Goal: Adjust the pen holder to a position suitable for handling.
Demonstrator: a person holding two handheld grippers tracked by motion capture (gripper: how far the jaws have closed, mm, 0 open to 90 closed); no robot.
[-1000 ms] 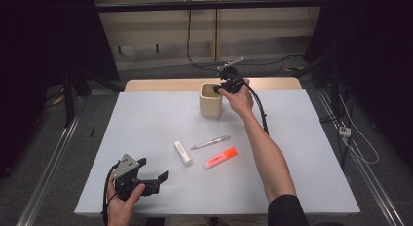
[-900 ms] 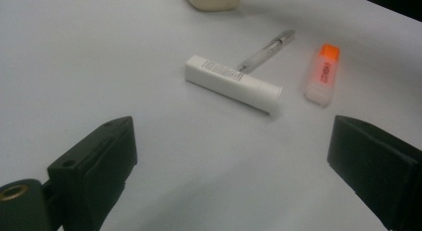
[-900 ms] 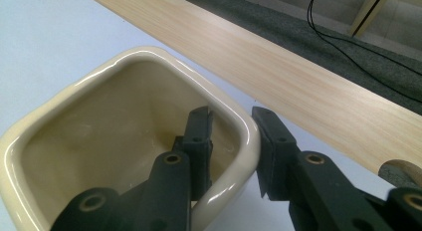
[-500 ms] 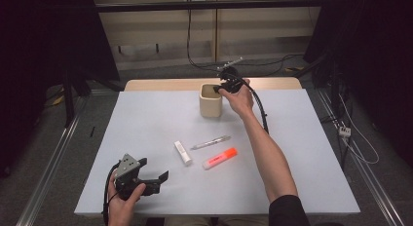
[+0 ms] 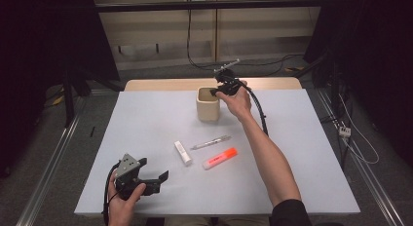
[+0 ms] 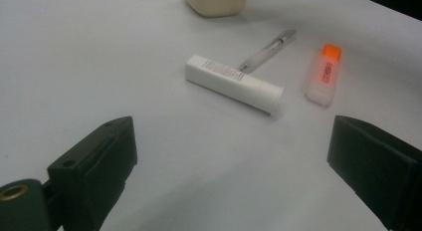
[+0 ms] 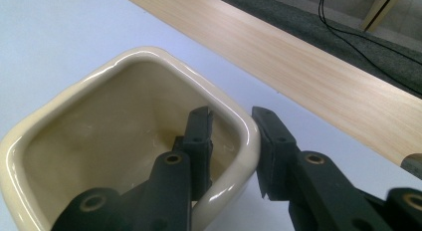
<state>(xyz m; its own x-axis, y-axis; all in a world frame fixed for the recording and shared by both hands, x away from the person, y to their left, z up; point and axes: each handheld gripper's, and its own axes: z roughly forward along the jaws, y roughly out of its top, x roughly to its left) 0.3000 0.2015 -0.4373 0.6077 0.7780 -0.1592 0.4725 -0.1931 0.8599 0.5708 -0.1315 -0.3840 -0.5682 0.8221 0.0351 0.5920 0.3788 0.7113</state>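
Note:
A cream ceramic cup (image 5: 208, 108) stands at the far middle of the white table (image 5: 302, 138). My right gripper (image 5: 216, 91) reaches down onto its far right corner. In the right gripper view the jaws straddle the cup (image 7: 99, 126) wall, one inside and one outside, and my right gripper (image 7: 231, 112) is closed narrowly on the rim. Near the front left edge my left gripper (image 5: 158, 179) is held low, open and empty. Ahead of my left gripper (image 6: 231, 141) lie a white tube (image 6: 234, 83), a clear pen (image 6: 266, 51) and an orange highlighter (image 6: 323, 74).
The white tube (image 5: 183, 153), the pen (image 5: 210, 141) and the highlighter (image 5: 219, 158) lie close together at the table's middle. A wooden strip (image 5: 165, 84) runs along the far edge. The right gripper's cable (image 5: 260, 114) trails across the table beside the forearm.

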